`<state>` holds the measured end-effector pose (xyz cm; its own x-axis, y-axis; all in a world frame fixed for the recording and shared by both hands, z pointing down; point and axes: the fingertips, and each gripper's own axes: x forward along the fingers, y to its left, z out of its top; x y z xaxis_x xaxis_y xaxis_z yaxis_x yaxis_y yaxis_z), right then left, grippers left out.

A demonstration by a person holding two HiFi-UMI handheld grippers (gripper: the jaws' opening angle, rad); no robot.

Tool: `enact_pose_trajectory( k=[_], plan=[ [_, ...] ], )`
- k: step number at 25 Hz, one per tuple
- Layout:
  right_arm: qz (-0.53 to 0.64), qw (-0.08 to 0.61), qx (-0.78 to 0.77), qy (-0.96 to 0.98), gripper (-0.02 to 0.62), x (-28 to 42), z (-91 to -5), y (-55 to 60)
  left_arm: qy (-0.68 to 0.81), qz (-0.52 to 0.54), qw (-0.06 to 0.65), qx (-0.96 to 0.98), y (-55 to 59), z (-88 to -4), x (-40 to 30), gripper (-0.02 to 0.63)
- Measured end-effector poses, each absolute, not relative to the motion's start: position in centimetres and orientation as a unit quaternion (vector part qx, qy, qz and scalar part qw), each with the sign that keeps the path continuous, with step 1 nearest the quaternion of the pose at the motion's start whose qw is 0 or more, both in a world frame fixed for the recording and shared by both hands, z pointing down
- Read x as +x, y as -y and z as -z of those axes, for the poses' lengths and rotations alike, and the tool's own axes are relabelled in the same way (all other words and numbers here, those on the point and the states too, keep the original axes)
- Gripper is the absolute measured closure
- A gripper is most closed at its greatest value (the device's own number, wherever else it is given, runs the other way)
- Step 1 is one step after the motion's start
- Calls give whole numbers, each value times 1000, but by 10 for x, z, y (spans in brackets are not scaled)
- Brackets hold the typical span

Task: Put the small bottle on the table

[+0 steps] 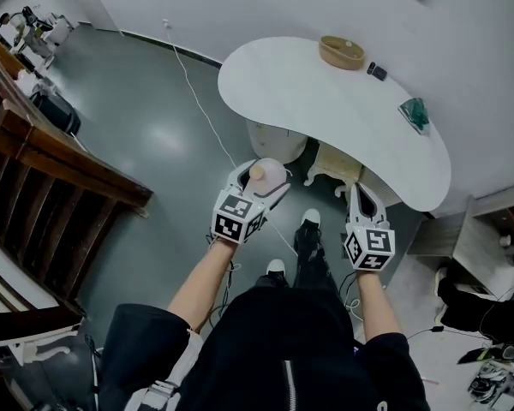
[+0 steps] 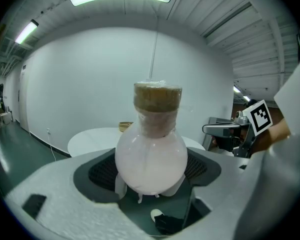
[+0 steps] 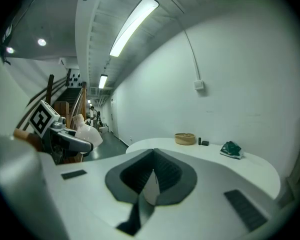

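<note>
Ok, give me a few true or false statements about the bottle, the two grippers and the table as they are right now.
1. The left gripper holds the small bottle. True.
2. The small bottle stands on the white table. False: it is held in the air, not set down.
3. The right gripper is shut with nothing in it. True.
4. The bottle's neck is open. False: a cork stopper plugs it.
5. The wooden bowl sits at the table's near edge. False: it sits at the far edge, by the wall.

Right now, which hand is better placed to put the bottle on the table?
Left. The left gripper already grips the bottle, with the table ahead; the right gripper is shut and empty.
</note>
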<state>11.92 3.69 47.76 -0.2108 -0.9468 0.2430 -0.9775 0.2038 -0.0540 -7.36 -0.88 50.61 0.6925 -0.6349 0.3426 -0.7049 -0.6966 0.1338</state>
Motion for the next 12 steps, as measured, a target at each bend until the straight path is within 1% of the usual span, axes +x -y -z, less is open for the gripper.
enact_pose_trajectory(
  k=[7,12],
  plan=[
    [-106,69,618,776,595,122,-488,19,371,-144,137,907,58,-519,-68,212],
    [-114,60,613,780,600,136,-496,82,376,-152,134,904,114,-521,-53,212]
  ],
)
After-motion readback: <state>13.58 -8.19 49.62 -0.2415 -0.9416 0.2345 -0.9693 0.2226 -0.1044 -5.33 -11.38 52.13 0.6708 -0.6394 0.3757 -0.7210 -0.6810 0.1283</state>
